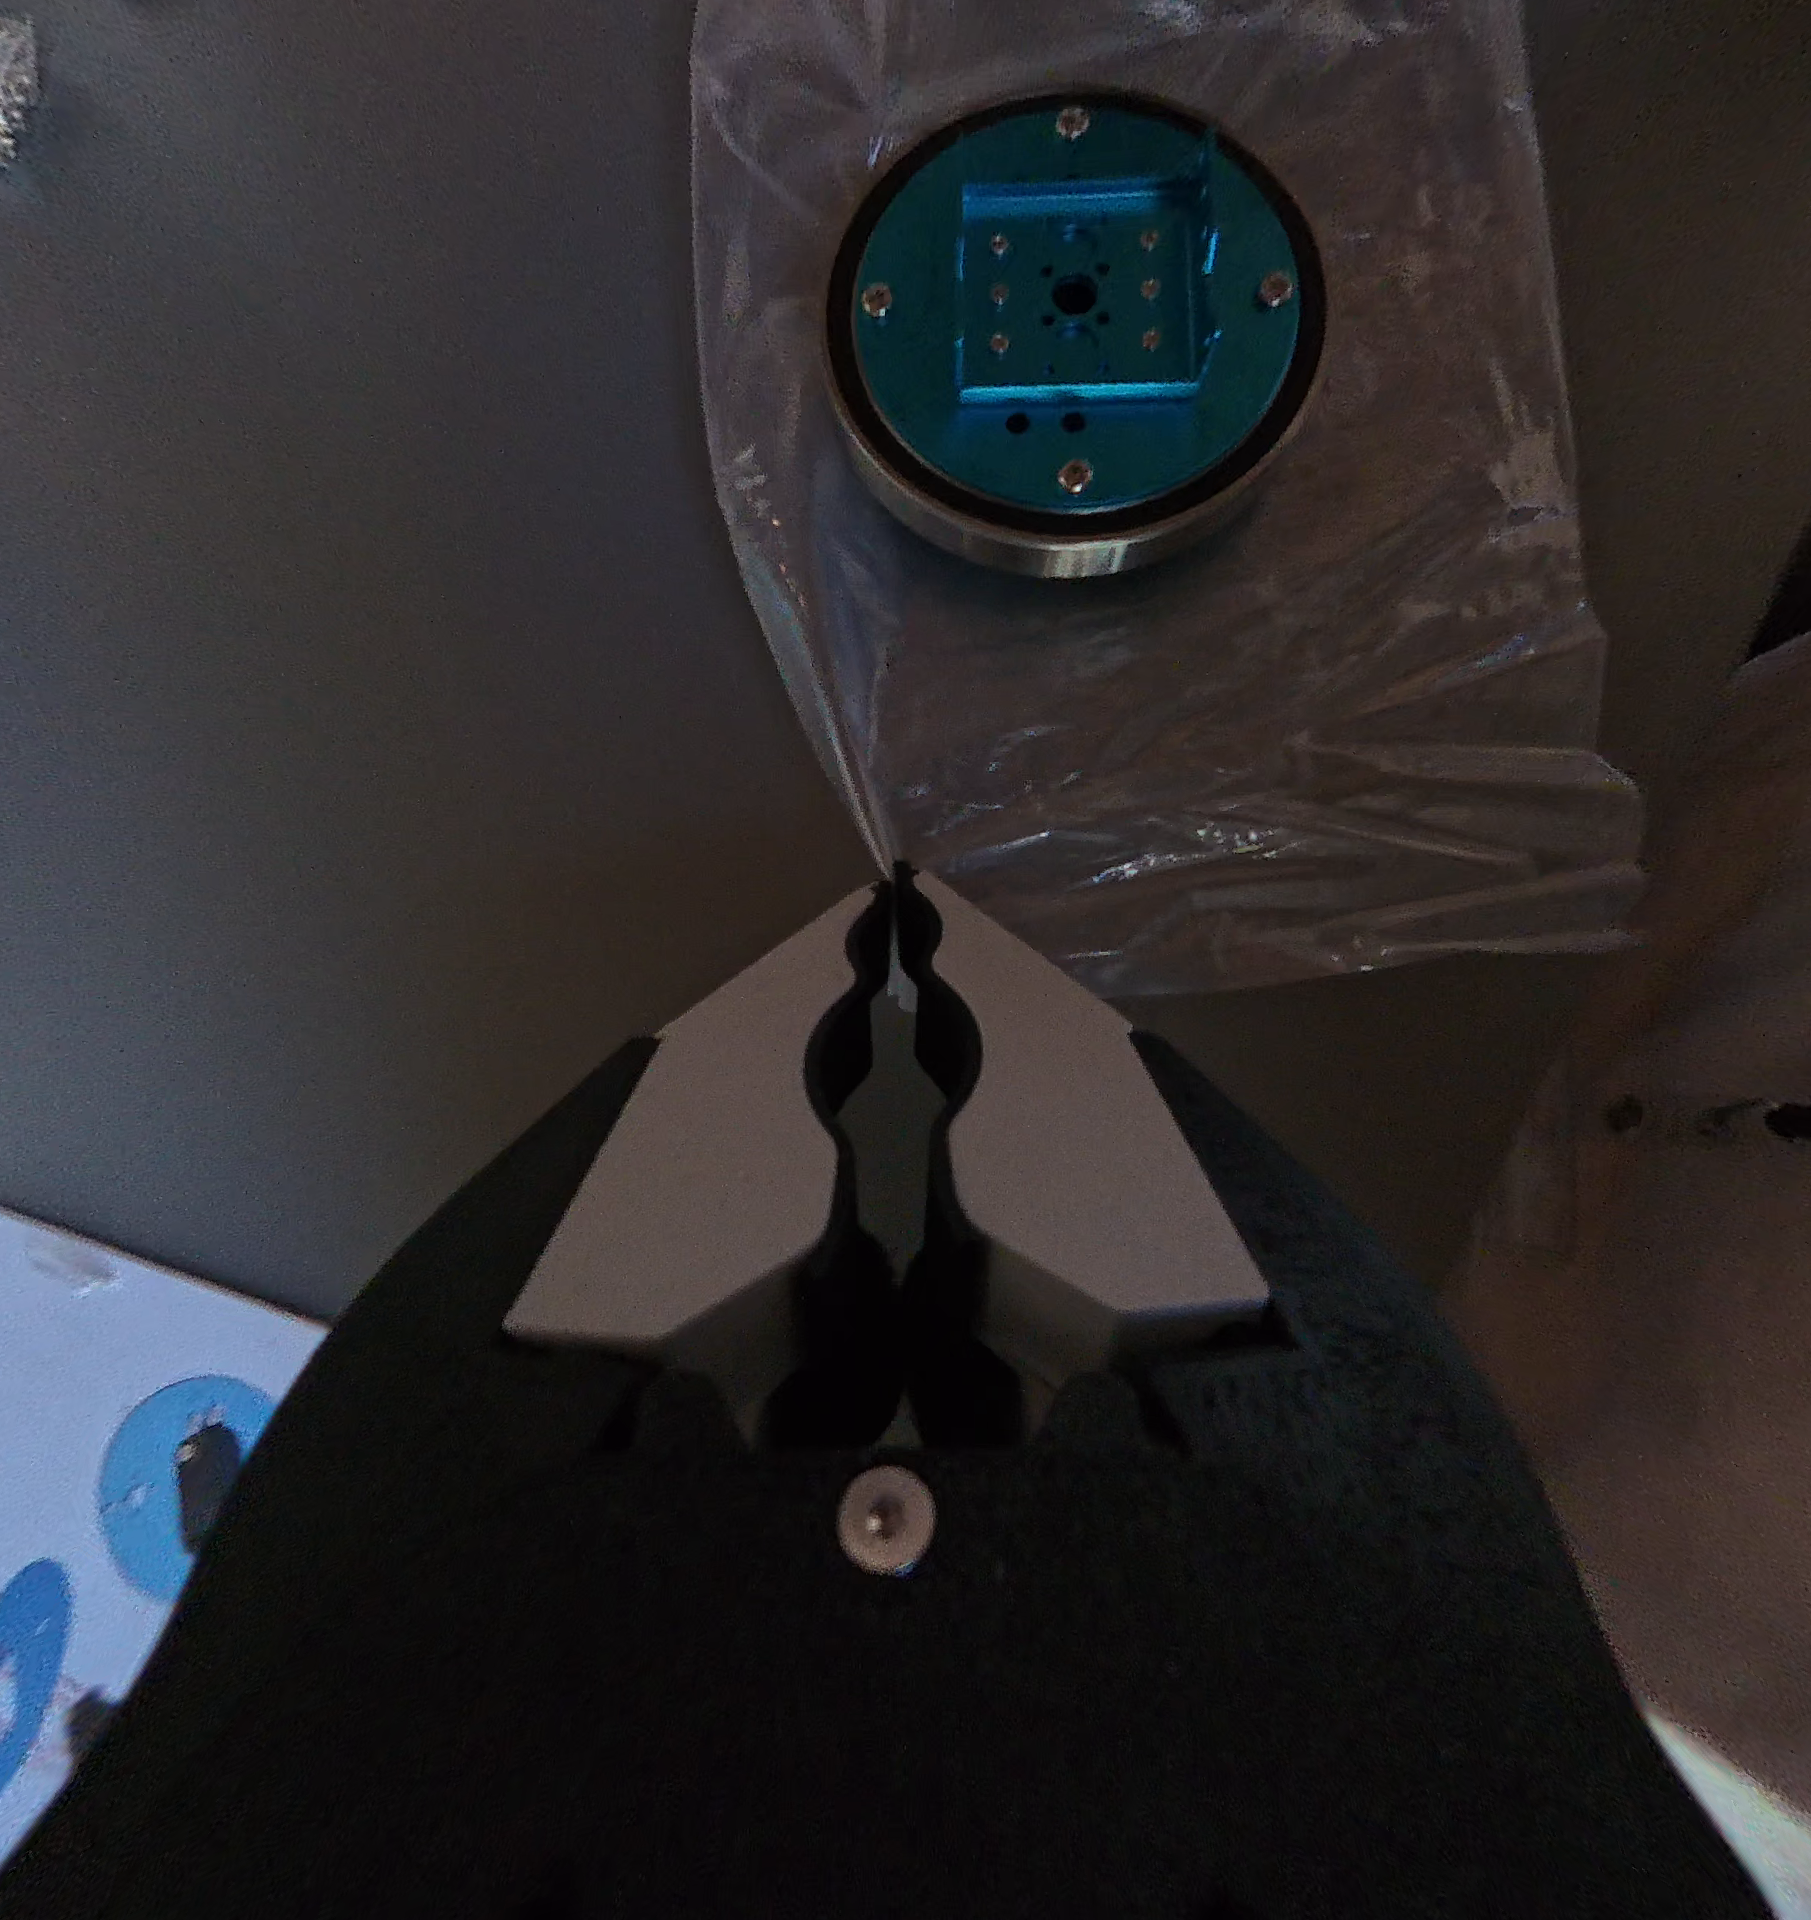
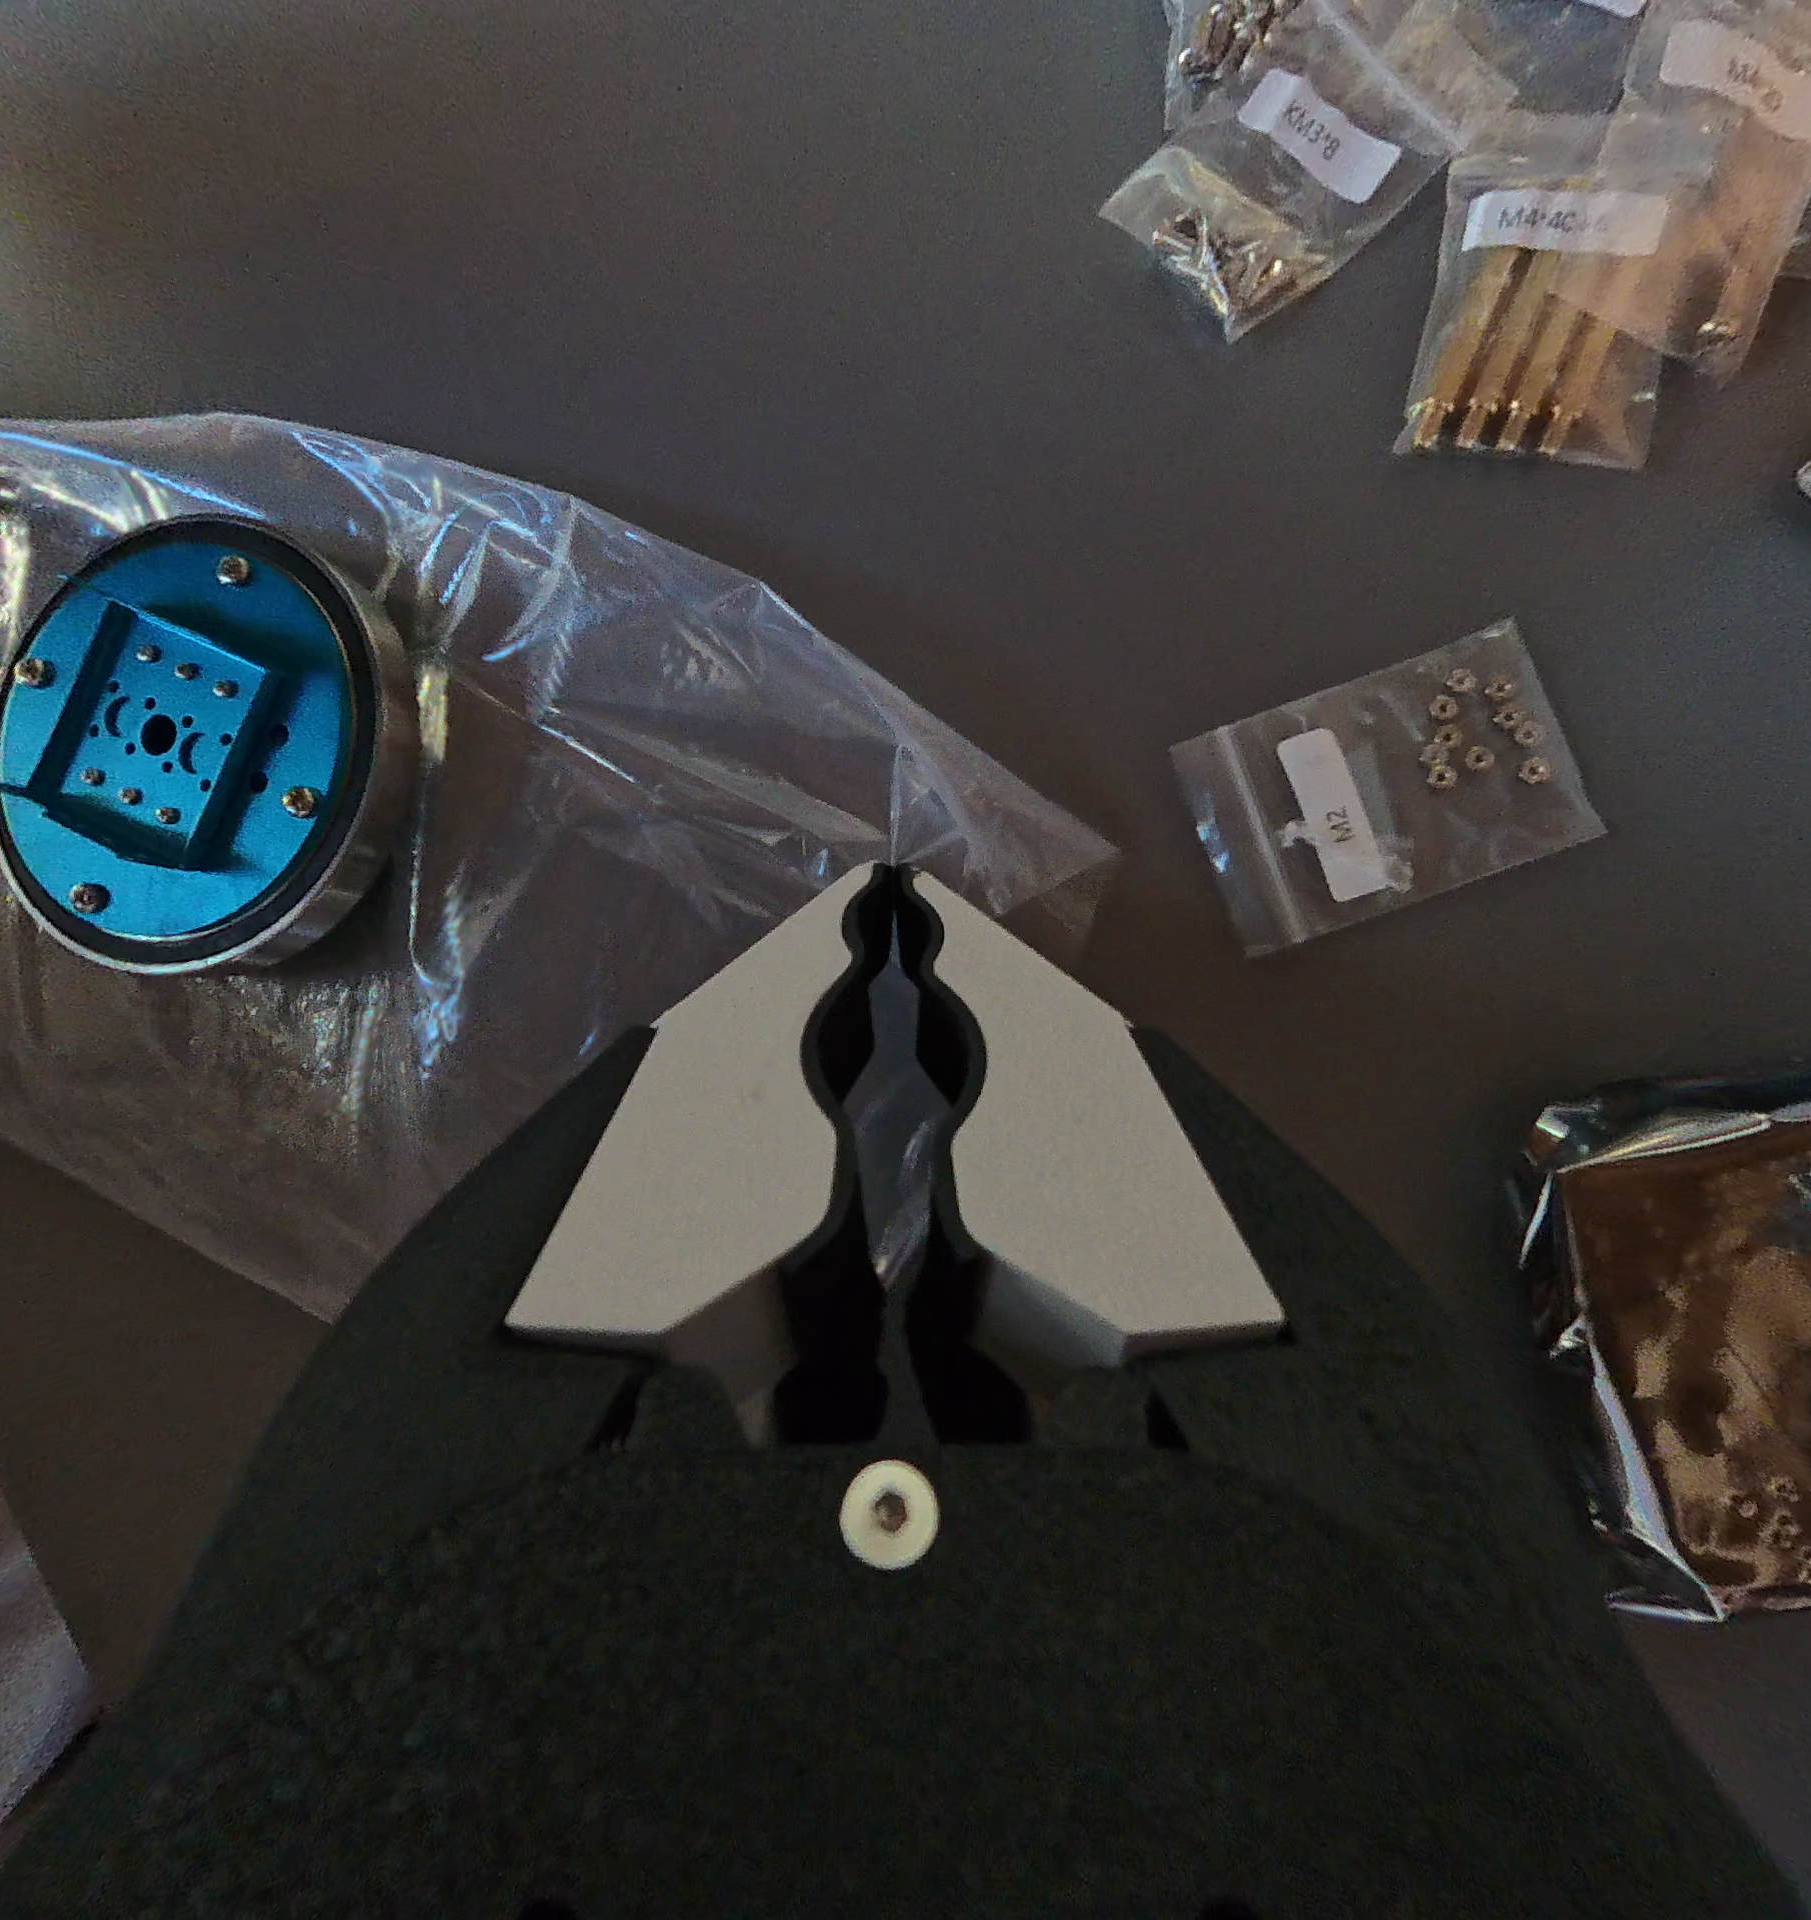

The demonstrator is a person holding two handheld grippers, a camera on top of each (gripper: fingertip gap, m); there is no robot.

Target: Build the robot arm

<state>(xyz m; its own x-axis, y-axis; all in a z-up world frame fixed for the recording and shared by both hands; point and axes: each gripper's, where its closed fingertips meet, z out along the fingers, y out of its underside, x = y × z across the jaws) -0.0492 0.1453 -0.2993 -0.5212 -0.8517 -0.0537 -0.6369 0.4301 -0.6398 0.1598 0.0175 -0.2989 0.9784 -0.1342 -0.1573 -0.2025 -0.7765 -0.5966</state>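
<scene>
We had both grippers pinched tight on the clear plastic bag (image 2: 589, 748): left gripper (image 1: 897, 878) on one edge, right gripper (image 2: 893, 871) on a corner, jaws fully closed on film. The round blue-faced metal part (image 1: 1075, 312) sat inside the bag on the grey bench (image 2: 776, 312), straight ahead of the left gripper and off to the left of the right one, so nearer neither, probably; the dim view made that hard to judge. Small labelled hardware bags (image 2: 1384, 779) lay right of the right gripper
</scene>
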